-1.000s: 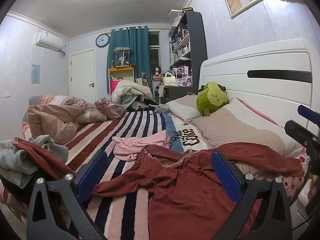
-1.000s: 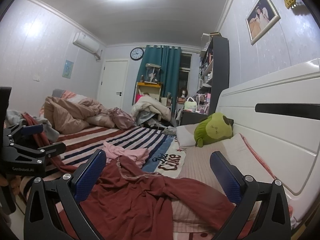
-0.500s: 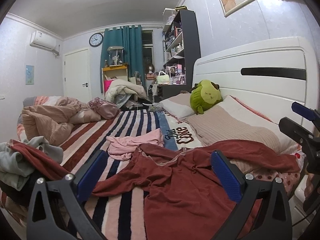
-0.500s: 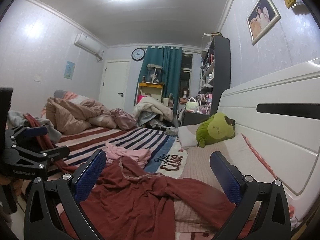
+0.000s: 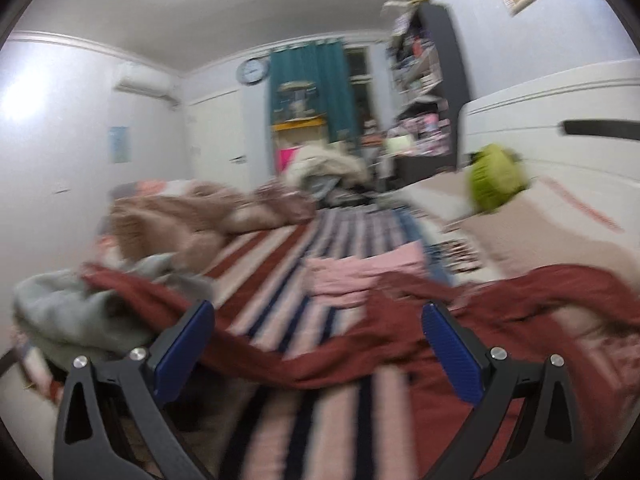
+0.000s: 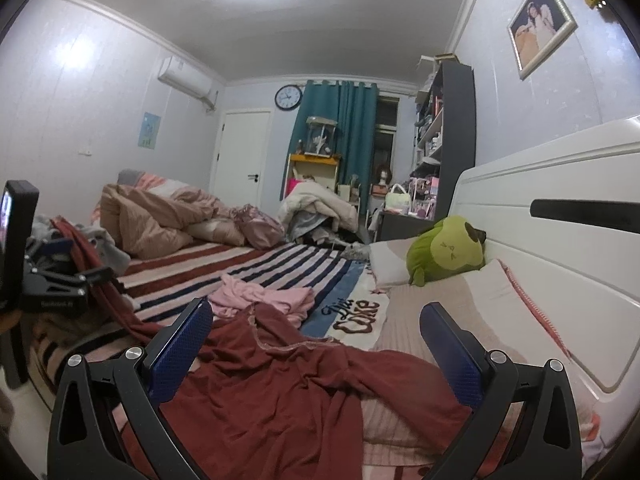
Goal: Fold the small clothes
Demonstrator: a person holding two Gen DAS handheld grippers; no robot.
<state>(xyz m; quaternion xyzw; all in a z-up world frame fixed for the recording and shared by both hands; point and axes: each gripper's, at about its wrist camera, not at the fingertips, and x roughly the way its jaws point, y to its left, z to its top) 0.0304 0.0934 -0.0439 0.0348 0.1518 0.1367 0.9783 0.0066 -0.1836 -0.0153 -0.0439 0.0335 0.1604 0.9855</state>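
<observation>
Left tool had swung leftward, blurring its view, jaws wide and empty; right tool, equally wide, hung over the red garment, ungrasped.

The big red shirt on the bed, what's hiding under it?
The red shirt lies on the striped blanket and a beige ribbed cover. Anything else beneath is covered, so it cannot be seen.

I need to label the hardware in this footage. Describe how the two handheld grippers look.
Each gripper, left and right, has two black angular plastic fingers with triangular cut-outs, silver round screw heads and ribbed blue rectangular pads. In the right wrist view, the left gripper's black body bears small white lettering, too small to read. No cables or sleeves show.
</observation>
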